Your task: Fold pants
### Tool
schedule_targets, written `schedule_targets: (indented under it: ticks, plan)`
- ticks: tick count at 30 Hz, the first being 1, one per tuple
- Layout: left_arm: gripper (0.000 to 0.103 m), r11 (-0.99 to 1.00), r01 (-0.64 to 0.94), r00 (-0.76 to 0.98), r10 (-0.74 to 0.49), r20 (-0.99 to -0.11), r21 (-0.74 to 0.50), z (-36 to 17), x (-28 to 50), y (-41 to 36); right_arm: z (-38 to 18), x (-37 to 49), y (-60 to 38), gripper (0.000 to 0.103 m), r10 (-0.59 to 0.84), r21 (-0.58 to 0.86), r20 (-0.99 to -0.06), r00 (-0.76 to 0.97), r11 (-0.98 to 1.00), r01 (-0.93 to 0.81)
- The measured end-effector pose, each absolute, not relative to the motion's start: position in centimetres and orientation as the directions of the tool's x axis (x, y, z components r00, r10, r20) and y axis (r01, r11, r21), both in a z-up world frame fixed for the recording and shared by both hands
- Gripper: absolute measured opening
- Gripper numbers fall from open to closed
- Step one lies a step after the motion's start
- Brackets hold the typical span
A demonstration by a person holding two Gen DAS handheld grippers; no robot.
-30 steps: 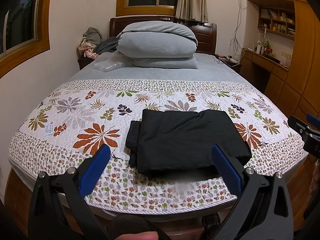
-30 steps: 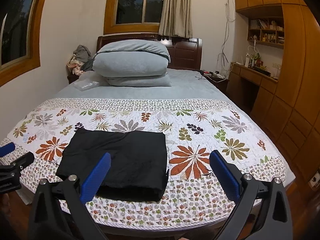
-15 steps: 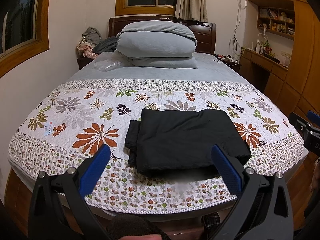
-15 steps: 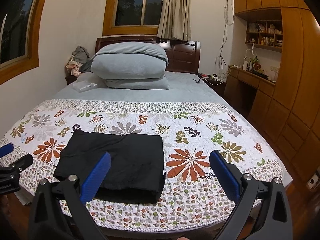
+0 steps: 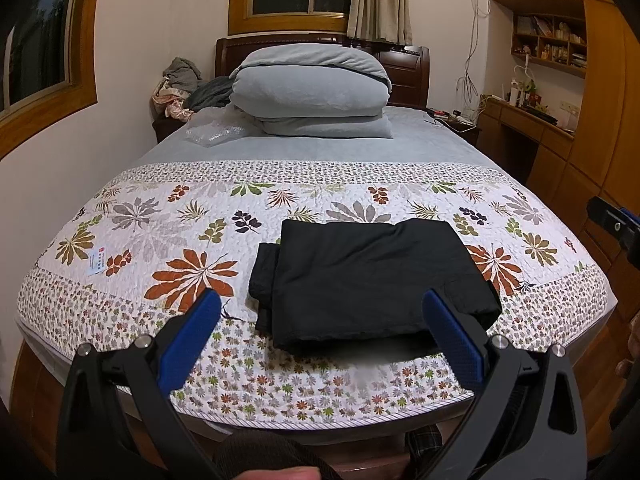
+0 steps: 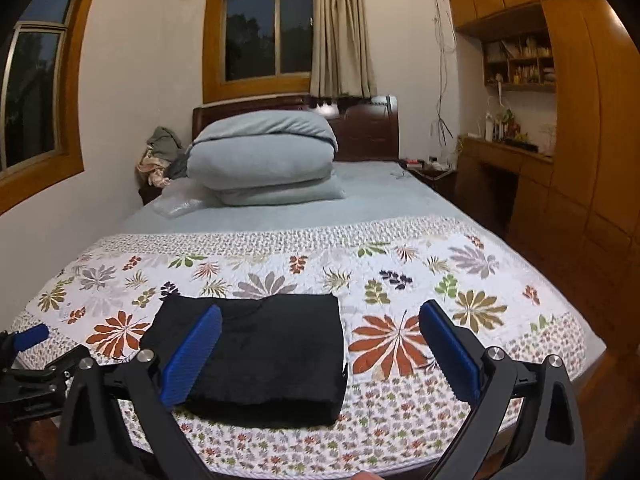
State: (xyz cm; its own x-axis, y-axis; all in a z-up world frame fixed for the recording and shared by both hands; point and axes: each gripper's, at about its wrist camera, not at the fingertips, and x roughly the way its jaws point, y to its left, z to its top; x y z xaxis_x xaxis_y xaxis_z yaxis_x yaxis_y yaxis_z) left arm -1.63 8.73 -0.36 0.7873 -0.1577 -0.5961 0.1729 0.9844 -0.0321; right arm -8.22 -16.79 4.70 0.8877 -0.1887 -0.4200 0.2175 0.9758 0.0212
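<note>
The right gripper has pulled back and tilted upward; the left gripper hardly moves. Both stand wide and empty. The folded pants lie beyond the fingertips on the quilt, apparently finished.

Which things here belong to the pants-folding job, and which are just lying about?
Job: folded black pants; floral quilt beneath them; left gripper and right gripper, both open.

Lying about: stacked grey bedding; clothes heap; plastic wrap.

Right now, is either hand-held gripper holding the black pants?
No. The pants lie folded on the quilt, and both the left hand-held gripper and right hand-held gripper are open, empty.
</note>
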Motion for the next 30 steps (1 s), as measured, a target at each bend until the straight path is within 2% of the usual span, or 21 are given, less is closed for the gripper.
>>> schedule_targets:
  ticks: [5,30]
  plan:
    - [0.101,0.984,0.176,0.787,-0.159,-0.597,-0.03,-0.39,-1.73,8.73,4.72,-8.4,-16.84,0.1,-0.238,-0.006,-0.418,0.877,0.966,0.259]
    - [0.101,0.984,0.179,0.783,-0.159,-0.601,-0.028,-0.52,-1.66,8.79,4.56,-8.33,-16.66,0.1,-0.257,-0.024,-0.44,0.86,0.961,0.275]
